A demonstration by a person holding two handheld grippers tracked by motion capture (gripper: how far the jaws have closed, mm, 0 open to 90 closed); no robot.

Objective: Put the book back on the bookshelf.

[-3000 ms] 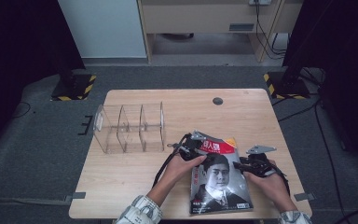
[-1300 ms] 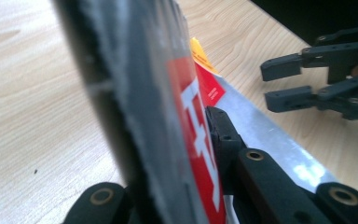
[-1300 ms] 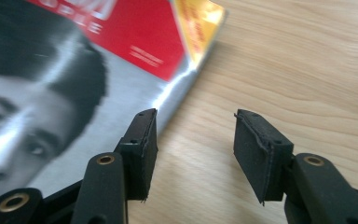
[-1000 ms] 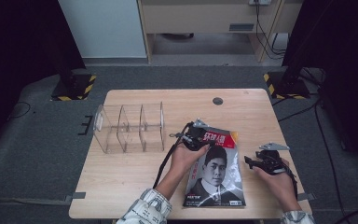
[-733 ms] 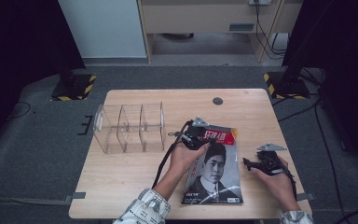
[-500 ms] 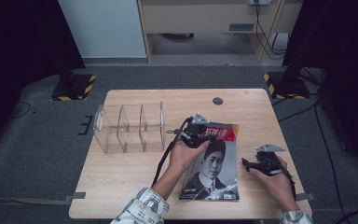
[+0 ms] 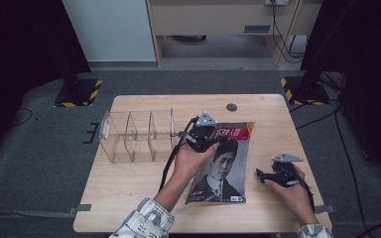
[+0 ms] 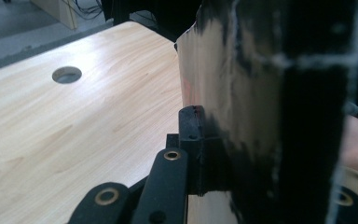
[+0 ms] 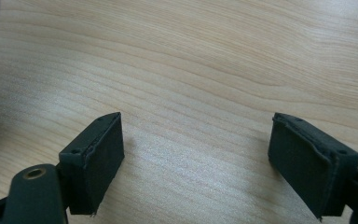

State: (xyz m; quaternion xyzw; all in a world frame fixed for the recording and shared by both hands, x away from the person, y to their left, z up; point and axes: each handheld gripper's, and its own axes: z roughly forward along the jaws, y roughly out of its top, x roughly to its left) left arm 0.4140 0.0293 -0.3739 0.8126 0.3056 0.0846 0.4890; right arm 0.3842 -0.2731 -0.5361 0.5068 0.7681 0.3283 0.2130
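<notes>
Magazine (image 7: 222,166) pinched at top left corner by left gripper (image 7: 200,135), jaws pressed together on its edge; far end raised off table (image 7: 129,183), near end resting on wood. Cover with portrait turned up. Right gripper (image 7: 263,174) held just right of magazine, apart from it, jaws just opened, spread wide, nothing between. Clear divided rack (image 7: 136,135) stood just left of left gripper.

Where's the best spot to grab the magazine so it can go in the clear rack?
Probably the top edge of the magazine, near the left corner, where the left gripper pinches it. Thin pages fit flat between jaws, and it hangs upright, ready for the clear rack.
</notes>
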